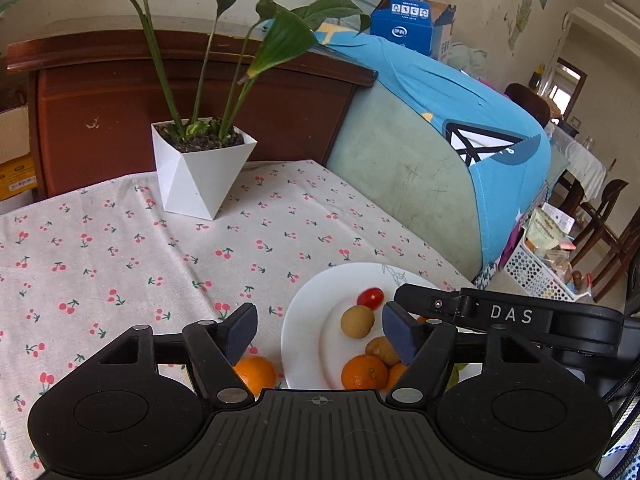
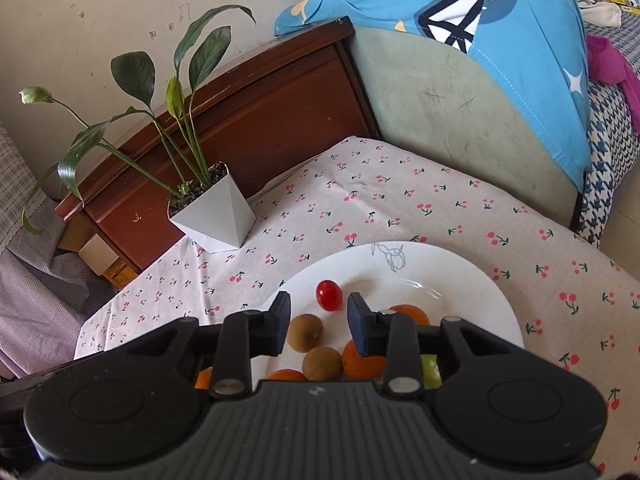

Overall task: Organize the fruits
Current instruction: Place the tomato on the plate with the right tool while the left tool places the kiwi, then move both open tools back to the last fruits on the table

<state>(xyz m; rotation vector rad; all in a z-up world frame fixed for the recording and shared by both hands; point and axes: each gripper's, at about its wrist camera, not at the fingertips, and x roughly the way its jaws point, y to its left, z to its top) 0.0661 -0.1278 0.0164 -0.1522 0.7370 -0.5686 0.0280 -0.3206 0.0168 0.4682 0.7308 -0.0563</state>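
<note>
A white plate [image 1: 304, 320] [image 2: 460, 276] sits on the cherry-print tablecloth. It holds a red cherry tomato [image 1: 370, 297] [image 2: 328, 295], two brown longans [image 1: 357, 321] [image 2: 306, 332], several oranges [image 1: 364, 372] [image 2: 362, 360] and a green fruit [image 2: 431, 372]. One orange [image 1: 256, 374] lies on the cloth just left of the plate. My left gripper [image 1: 319, 334] is open and empty above the plate's left rim. My right gripper [image 2: 318, 322] is open and empty above the fruits; it shows in the left wrist view [image 1: 508, 316] over the plate's right side.
A white faceted pot with a leafy plant [image 1: 200, 168] [image 2: 216, 212] stands at the back of the table. A wooden headboard [image 1: 120, 104] and a cushion under blue cloth [image 1: 440, 128] lie behind. A white basket [image 1: 536, 268] stands on the floor at right.
</note>
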